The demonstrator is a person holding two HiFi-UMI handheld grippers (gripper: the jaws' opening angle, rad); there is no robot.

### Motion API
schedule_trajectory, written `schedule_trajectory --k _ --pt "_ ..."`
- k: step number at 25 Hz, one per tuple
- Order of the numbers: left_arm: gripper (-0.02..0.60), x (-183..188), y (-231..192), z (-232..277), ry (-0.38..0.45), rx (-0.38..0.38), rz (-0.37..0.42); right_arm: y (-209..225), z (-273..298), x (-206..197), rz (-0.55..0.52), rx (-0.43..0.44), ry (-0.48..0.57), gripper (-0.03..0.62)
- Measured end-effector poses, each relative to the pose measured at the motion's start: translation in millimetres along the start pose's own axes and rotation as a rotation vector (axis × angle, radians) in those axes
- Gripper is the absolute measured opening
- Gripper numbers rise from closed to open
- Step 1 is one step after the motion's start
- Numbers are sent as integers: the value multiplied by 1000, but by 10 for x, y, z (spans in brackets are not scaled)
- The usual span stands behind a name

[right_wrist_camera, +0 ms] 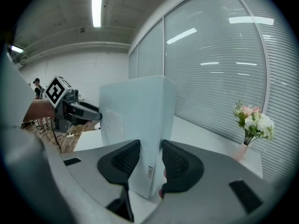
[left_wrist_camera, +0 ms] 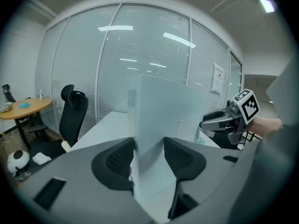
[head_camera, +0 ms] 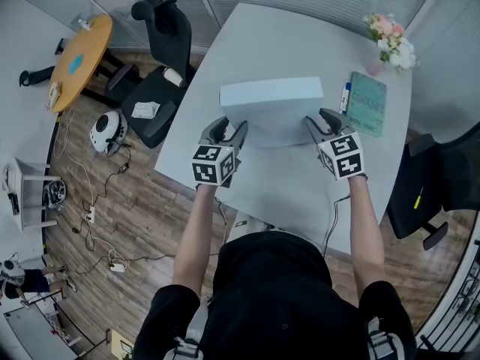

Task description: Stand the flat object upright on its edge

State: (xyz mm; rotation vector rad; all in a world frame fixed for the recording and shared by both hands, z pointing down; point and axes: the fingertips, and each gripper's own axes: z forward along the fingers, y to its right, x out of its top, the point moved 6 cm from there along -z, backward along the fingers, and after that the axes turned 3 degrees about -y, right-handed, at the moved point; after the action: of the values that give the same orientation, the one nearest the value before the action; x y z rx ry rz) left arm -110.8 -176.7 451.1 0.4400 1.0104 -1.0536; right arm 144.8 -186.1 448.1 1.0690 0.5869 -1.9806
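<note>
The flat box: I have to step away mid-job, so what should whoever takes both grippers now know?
Left gripper: shut on the flat box's left end.
Right gripper: shut on its right end.
Box stands near vertical on its long edge over the table, a green book close to its right.
Done: box is up on edge.
Left: check it rests steady, open both grippers, back off without tipping it.

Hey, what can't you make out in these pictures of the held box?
- Whether the white box touches the table: the head view looks from above, and the left hand-held gripper and right hand-held gripper cover most of its lower edge in their views.
- The small label on the box: too small to read, right gripper view.
- The green book's cover print: too small, head view.
</note>
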Motion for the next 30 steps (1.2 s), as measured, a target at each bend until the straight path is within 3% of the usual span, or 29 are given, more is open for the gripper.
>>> schedule_trajectory --k 30 --pt "204 -256 -92 88 -23 38 99 -153 81 -375 48 -7 -18 127"
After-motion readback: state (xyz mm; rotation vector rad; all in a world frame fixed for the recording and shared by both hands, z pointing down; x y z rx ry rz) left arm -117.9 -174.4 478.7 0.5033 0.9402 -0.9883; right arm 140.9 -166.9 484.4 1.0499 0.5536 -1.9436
